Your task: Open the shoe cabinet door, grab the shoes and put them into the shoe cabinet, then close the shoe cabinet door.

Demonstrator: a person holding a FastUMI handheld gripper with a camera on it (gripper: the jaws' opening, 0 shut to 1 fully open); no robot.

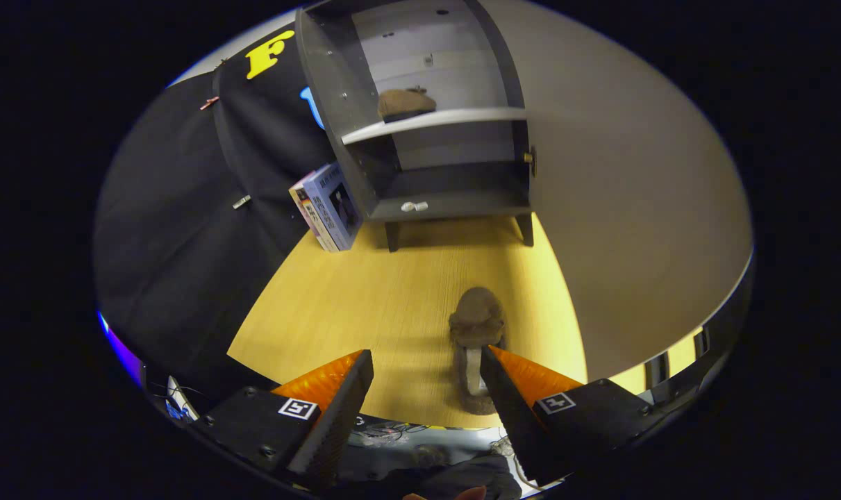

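Note:
The dark shoe cabinet (455, 201) stands open at the far end of the wooden floor, and its big grey door (635, 208) is swung out to the right. One brown fuzzy shoe (405, 103) rests on the white upper shelf (434, 121). A second brown fuzzy shoe (476, 333) lies on the floor, toe toward the cabinet. Its heel end sits just inside my right finger (503, 375). My gripper (427, 361) is open above the floor, with the left finger (344, 389) well clear of the shoe.
A boxed item (330, 208) leans against the cabinet's left side. Black cloth covers the left wall. A small white object (414, 206) lies on the cabinet's bottom ledge. Cables and a bit of a hand show below the fingers.

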